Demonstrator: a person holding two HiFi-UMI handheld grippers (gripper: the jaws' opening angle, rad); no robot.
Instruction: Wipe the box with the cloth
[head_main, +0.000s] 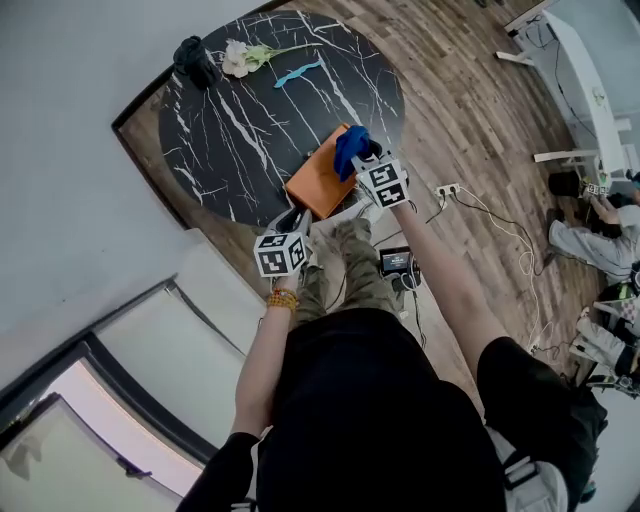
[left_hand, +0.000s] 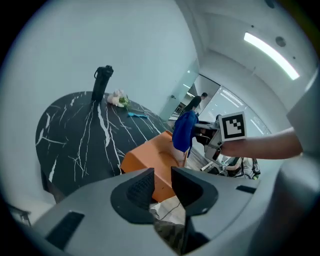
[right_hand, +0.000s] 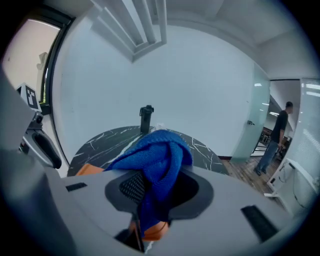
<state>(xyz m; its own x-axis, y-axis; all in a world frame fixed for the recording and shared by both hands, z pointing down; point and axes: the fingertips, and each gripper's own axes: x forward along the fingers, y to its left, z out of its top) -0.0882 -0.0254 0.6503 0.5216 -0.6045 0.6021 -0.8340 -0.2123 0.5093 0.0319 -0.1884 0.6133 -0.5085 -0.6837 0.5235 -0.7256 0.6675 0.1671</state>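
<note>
Box (head_main: 318, 182): orange, flat, lid side up, lying on the dark marbled table (head_main: 230, 130) at its near edge. It sits just ahead of and below the left gripper (left_hand: 162, 187) and directly under the right gripper (right_hand: 152, 192).

Handling (judgement): rigid, smooth faces, probably light, so it will likely slide under a wiping stroke unless steadied. Best hold looks like the near short edge, the part closest to the left jaws, leaving the top free.

Cloth (right_hand: 157, 160): blue terry, soft and limp. The right jaws are clamped on its bunched middle; folds spill up over the pads and a tail hangs below them toward the box top. Whether the tail touches the box, I cannot tell.

Left jaws: standing slightly apart, nothing between the pads; the box edge shows beyond the gap.

Containers: box closed, contents not visible. A black bottle (left_hand: 102, 82) stands capped at the table's far side, well beyond both jaws, contents hidden. Beside it lie white flowers (head_main: 240, 57) and a small teal item (head_main: 298, 72), unidentified.
</note>
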